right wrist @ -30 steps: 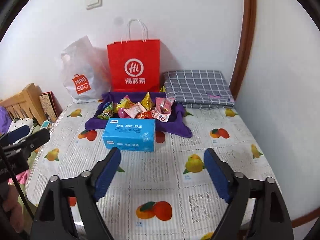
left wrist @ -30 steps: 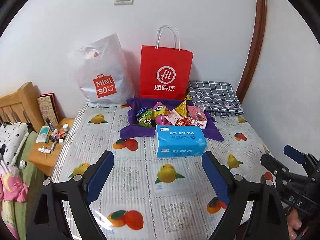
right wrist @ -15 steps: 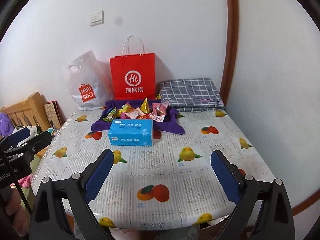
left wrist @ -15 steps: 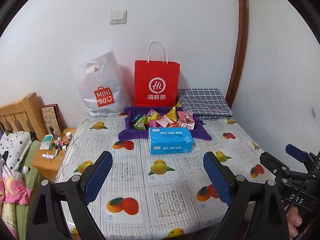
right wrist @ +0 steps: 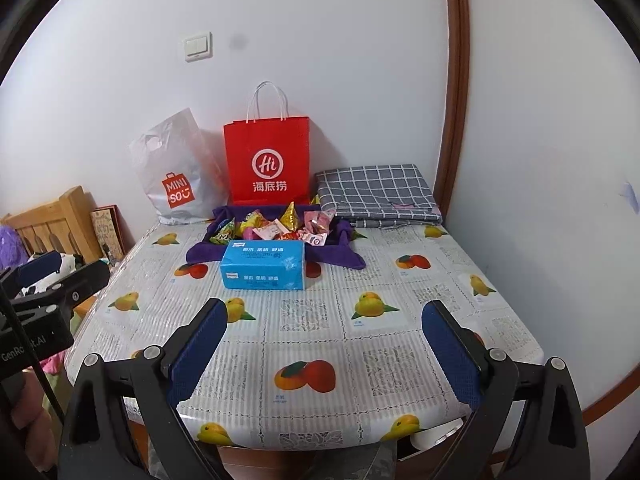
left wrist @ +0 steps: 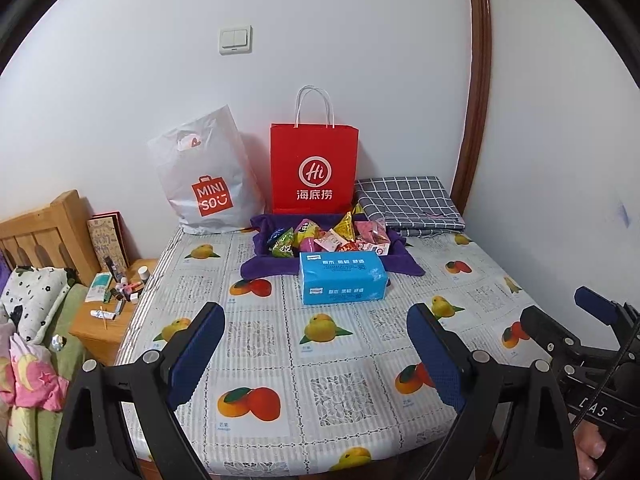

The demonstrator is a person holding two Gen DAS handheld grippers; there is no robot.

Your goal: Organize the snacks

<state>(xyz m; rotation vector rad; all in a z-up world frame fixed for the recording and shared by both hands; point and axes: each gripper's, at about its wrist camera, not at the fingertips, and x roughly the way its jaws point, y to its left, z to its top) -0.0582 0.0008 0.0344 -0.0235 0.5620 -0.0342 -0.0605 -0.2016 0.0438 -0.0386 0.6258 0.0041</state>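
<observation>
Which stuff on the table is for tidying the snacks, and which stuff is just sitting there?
For the snack job:
- snack packets, heaped together
- purple cloth under them
- left gripper and right gripper, both open and empty

Just sitting there:
- blue tissue pack, in front of the snacks
- red paper bag
- white Miniso bag
- folded checked cloth

Both grippers — left gripper [left wrist: 316, 344], right gripper [right wrist: 326, 340] — pulled back, jaws wider.

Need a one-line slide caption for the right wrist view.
Open right gripper faces snack packets on a purple cloth behind a blue tissue pack.
</observation>
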